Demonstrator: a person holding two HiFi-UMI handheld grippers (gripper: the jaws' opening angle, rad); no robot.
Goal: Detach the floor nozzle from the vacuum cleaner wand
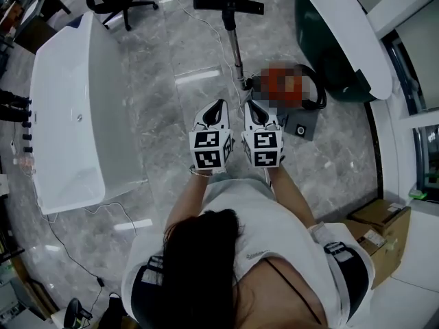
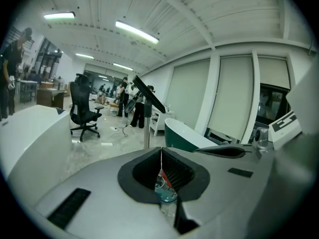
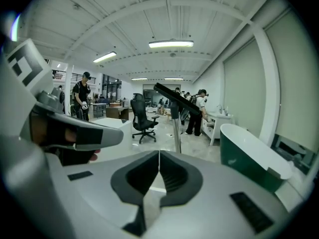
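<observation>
Both closed: left tongs (image 1: 219, 105) beside right tongs (image 1: 252, 106), wand (image 1: 235, 46) ahead.

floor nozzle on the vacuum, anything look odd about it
Yes. The floor nozzle sits up in the air on top of the upright wand, tilted to one side, rather than resting on the floor.

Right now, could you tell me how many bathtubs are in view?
2: a white bathtub at the head view's left, a dark green bathtub at its upper right. More may be hidden.
</observation>
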